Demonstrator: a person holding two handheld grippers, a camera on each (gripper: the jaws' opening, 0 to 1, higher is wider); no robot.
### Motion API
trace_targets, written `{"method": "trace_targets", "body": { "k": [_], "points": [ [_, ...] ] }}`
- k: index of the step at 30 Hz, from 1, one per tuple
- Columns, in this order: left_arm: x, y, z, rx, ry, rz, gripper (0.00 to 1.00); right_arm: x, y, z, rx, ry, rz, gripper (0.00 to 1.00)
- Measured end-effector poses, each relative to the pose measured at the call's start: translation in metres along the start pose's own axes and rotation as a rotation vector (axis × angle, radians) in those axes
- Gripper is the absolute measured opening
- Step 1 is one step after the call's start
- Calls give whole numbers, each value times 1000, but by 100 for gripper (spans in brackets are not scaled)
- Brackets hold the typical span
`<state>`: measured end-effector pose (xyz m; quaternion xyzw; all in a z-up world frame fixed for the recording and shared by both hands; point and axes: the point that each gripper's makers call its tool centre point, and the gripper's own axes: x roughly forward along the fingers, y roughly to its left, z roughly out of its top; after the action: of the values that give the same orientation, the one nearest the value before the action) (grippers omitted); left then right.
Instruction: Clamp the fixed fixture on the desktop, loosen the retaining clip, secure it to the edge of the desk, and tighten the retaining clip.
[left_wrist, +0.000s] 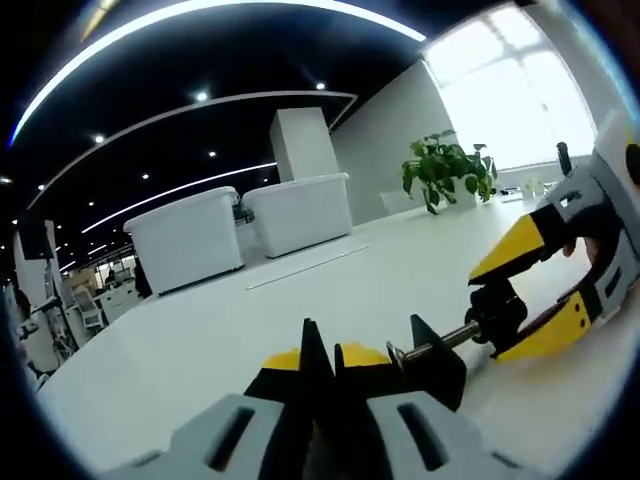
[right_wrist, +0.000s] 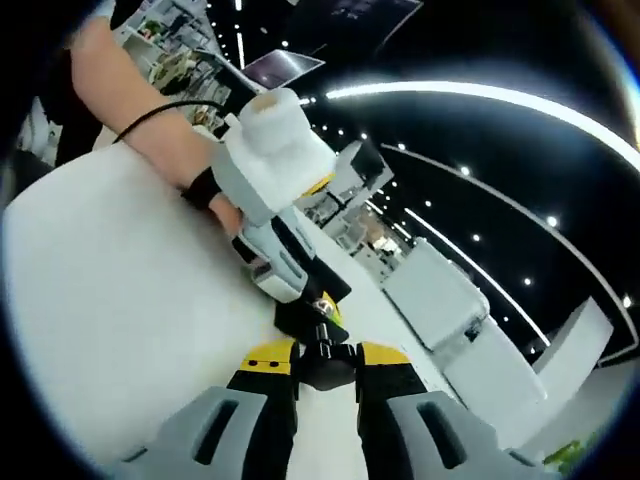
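You worked on a broad white desk (left_wrist: 200, 340) that ran far back in the left gripper view, its pale surface bare around the grippers and its far edge curving away toward the left. In the right gripper view the same desk (right_wrist: 110, 300) spread wide and open on one side of your hands.

The fixture (left_wrist: 440, 350) was a small black clamp body with a bright metal threaded screw running through it and a black knob (left_wrist: 497, 312) at the screw's far end. It sat just above the desktop, between your two grippers. In the right gripper view the fixture (right_wrist: 322, 345) showed as a dark block with a small metal fitting on top.

Your left gripper (left_wrist: 325, 365) had its black, yellow-marked jaws drawn tight together on the near part of the fixture, clenched on it. Your right gripper (left_wrist: 535, 290) came in from the right of that view, its yellow jaws set above and below the knob; in its own view the right gripper (right_wrist: 325, 365) had its jaws closed in on the fixture's dark end, gripping it. Opposite it, the left gripper's (right_wrist: 285, 260) white and grey body was held in your hand (right_wrist: 215, 195), with a dark cable trailing along your forearm.

Farther back on the desk stood two white lidded bins (left_wrist: 240, 230), well apart from the fixture. A green potted plant (left_wrist: 445, 170) stood near the bright window (left_wrist: 510, 90). Nothing lay close to the clamp.
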<state>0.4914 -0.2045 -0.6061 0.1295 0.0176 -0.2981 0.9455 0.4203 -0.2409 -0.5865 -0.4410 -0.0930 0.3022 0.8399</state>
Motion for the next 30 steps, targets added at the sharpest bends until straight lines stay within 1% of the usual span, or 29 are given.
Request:
{"method": "trace_targets", "body": {
  "k": [3, 10, 12, 13, 14, 16, 17, 18, 19, 20, 21, 22, 23, 24, 25, 27, 28, 30],
  "points": [
    [0, 1, 0, 0, 1, 4, 9, 1, 1, 0, -38, 7, -5, 22],
    [0, 1, 0, -3, 1, 1, 9, 0, 1, 0, -65, 17, -19, 21],
    [0, 1, 0, -3, 1, 1, 9, 0, 0, 0, -67, 17, -19, 21],
    [0, 1, 0, -3, 1, 1, 9, 0, 1, 0, -41, 24, -20, 22],
    [0, 1, 0, -3, 0, 1, 9, 0, 0, 3, 12, 10, -18, 22],
    [0, 1, 0, -1, 0, 1, 9, -2, -8, 11, 84, -36, -36, 28],
    [0, 1, 0, -2, 0, 1, 9, -4, -15, 13, 159, -59, -54, 31],
    [0, 1, 0, -3, 1, 0, 9, -6, -20, 14, 213, -74, -62, 32],
    [0, 1, 0, -2, 1, 0, 9, -10, -28, 13, 312, -93, -75, 31],
    [0, 1, 0, -2, 0, 0, 9, -13, -35, 10, 433, -116, -79, 30],
    [1, 1, 0, -2, 0, 0, 9, -15, -45, 2, 591, -129, -84, 30],
    [0, 2, 1, -2, 0, 0, 9, -16, -49, -5, 668, -126, -88, 30],
    [1, 2, 1, -2, 0, -1, 9, -16, -49, -10, 726, -123, -77, 29],
    [1, 2, 1, -2, 0, -1, 9, -14, -44, -16, 780, -104, -56, 28],
    [1, 2, 1, -1, 0, -1, 9, -12, -36, -21, 813, -80, -25, 28],
    [1, 2, 1, -1, 0, -1, 9, -7, -23, -22, 886, -64, 53, 28],
    [1, 2, 1, -1, 0, -1, 9, -6, -21, -20, 906, -67, 59, 27],
    [1, 3, 1, -1, -1, 0, 9, -4, -26, -21, 943, -76, 43, 24]
  ]
}}
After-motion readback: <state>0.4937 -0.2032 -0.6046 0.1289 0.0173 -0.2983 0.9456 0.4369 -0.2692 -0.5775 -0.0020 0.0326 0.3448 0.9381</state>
